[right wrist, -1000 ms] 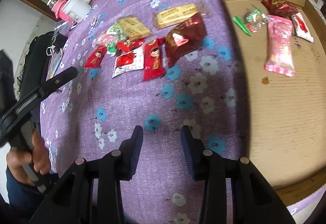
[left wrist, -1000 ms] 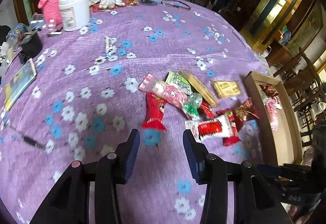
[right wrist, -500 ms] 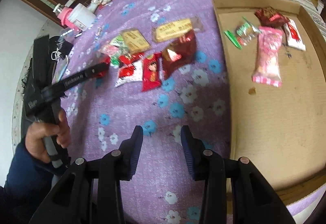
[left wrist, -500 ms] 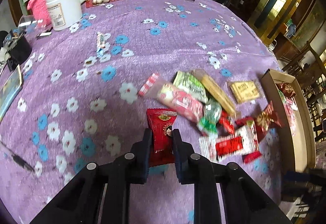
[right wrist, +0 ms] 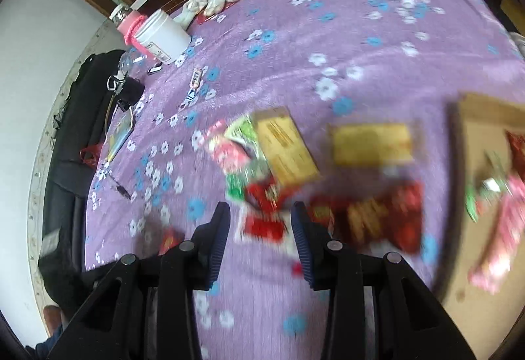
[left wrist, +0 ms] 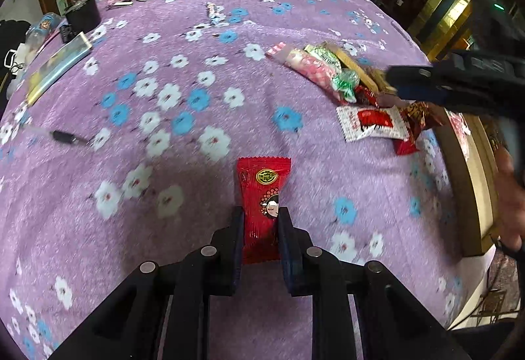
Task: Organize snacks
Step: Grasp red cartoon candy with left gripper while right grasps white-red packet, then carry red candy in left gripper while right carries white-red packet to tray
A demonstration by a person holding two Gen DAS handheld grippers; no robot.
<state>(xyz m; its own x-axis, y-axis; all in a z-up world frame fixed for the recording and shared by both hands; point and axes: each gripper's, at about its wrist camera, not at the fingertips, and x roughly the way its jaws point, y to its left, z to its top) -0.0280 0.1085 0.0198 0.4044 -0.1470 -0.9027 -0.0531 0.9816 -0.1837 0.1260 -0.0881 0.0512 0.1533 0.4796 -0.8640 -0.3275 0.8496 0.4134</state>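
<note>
Across a purple flowered tablecloth (left wrist: 197, 117), the left gripper (left wrist: 261, 229) was clamped on the lower half of a red snack packet (left wrist: 262, 196), its top end jutting out past the fingertips above the cloth. To its right, the right gripper (right wrist: 261, 219) hung over the loose heap of snacks (left wrist: 344, 81) with its jaws apart and nothing between the pads, a white-and-red packet (right wrist: 262, 225) lying blurred below them. At the table's right edge a cardboard tray (right wrist: 459, 196) held several snacks, a pink packet (right wrist: 502, 229) among them.
</note>
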